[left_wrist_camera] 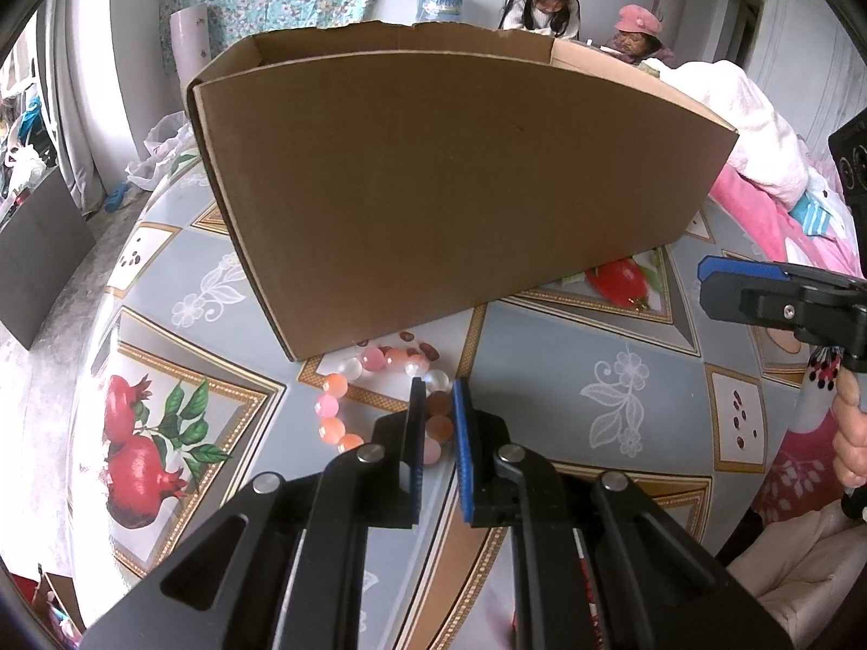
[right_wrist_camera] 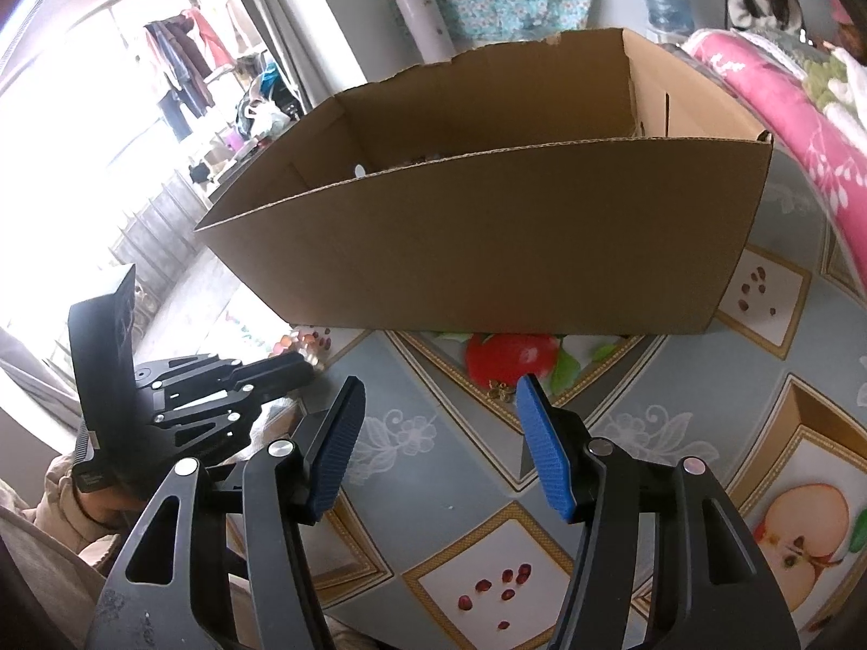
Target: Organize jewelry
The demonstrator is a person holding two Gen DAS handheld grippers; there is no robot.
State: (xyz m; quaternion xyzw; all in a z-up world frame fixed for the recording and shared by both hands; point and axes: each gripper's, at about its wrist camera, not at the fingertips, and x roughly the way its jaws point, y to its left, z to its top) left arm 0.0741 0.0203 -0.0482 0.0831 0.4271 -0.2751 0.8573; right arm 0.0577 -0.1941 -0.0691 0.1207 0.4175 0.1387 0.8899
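You had the left gripper (left_wrist_camera: 439, 387) down over the bead bracelet (left_wrist_camera: 379, 395), its two blue pads drawn close together with several beads of the loop's right side sitting in the narrow gap. From the left wrist view I could not tell whether the pads already pinched those beads or only straddled them, so treat the grasp as unconfirmed.

To do this step well, you needed to close squarely on one or two beads, or on the cord between them, and not on the rounded flank of a bead, which is smooth and would likely squirt out sideways. A slow, level squeeze, then a short straight lift to check that the whole loop came up, seemed the safest course before carrying it over the wall of the cardboard box (left_wrist_camera: 450, 184). That wall stood tall just beyond the bracelet, so the lift had to clear its rim.

The bracelet lay on the patterned tablecloth (left_wrist_camera: 542, 379), just in front of the near left corner of the box, its far beads almost touching the cardboard. Most of the loop spread to the left of the fingertips; only its right arc ran between them.

Your right gripper (right_wrist_camera: 439, 395) was released, fingers spread wide and holding nothing, hovering over the cloth to the right, well apart from the bracelet. A small gold trinket (right_wrist_camera: 501, 390) lay near it.
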